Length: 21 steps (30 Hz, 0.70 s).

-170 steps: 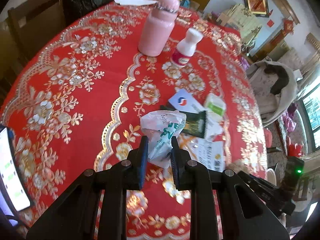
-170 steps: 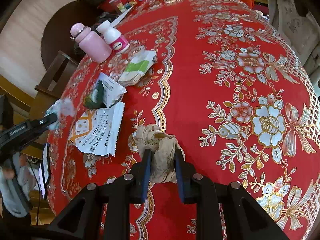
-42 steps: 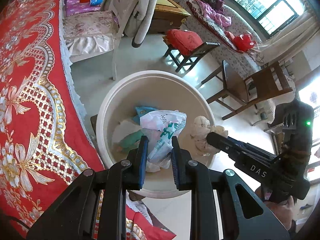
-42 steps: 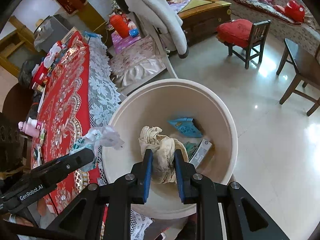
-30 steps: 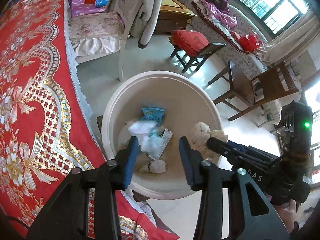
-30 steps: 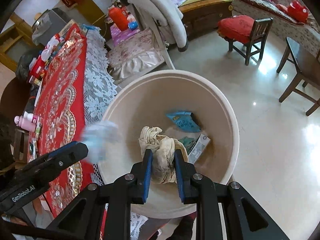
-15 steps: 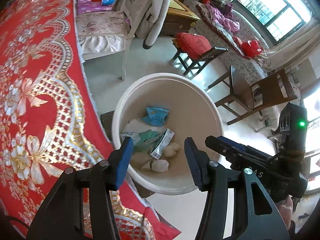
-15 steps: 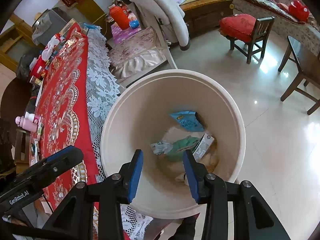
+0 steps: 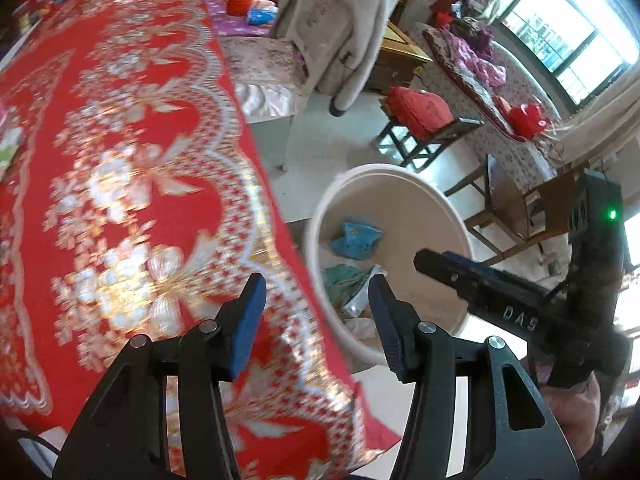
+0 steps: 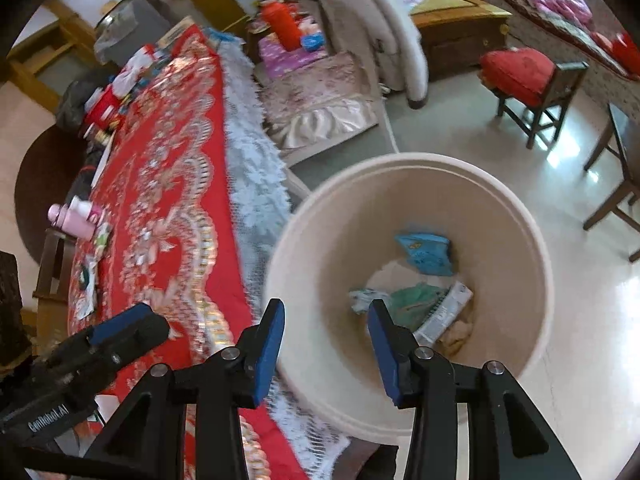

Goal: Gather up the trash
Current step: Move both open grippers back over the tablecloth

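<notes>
My left gripper [image 9: 316,300] stands open and empty over the edge of the red tablecloth [image 9: 140,160], with the cream bin [image 9: 384,168] on the floor just to its right. Inside the bin lie a blue packet [image 9: 354,238] and a green wrapper [image 9: 340,280]. My right gripper [image 10: 326,320] is open and empty above the bin's [image 10: 420,158] near rim. Below it lie the blue packet [image 10: 426,252], the white plastic bag [image 10: 362,298], a small box [image 10: 444,316] and the brown tissue [image 10: 458,332]. More wrappers [image 10: 86,284] stay on the table near a pink bottle [image 10: 66,216].
A chair draped with a white coat [image 10: 384,20] stands behind the bin. A stool with a red cushion [image 10: 520,68] and dark wooden chairs [image 9: 516,208] stand on the shiny floor to the right. A white lace edge [image 10: 256,184] hangs from the table.
Both grippers opened and dropped their loads, the plastic bag and the brown tissue, into the bin. Both hands have since moved away from over the bin toward the table.
</notes>
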Motion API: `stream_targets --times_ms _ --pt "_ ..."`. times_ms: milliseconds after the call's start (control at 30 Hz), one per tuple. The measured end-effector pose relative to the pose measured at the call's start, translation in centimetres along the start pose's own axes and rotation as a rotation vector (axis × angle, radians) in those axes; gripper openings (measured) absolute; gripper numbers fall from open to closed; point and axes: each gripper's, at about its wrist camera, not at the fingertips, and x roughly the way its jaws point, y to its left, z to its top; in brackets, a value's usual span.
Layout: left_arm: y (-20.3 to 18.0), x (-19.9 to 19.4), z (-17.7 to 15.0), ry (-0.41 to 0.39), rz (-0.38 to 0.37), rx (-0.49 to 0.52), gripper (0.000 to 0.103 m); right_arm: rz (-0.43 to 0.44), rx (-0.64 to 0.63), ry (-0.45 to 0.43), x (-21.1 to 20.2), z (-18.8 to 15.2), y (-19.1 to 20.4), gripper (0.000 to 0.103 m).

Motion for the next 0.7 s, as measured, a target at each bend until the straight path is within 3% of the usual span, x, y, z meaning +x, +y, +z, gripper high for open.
stream_targets --times_ms 367,500,700 --pt "5.5 -4.7 -4.5 0.024 0.034 -0.071 0.052 0.07 -0.181 0.057 3.1 0.4 9.4 0.042" --pt "6.2 -7.5 -6.7 0.023 0.019 -0.071 0.052 0.093 -0.242 0.079 4.2 -0.1 12.7 0.042" --pt "9.4 -12.3 -10.3 0.002 0.073 -0.146 0.052 0.13 -0.308 0.1 5.2 -0.7 16.8 0.042"
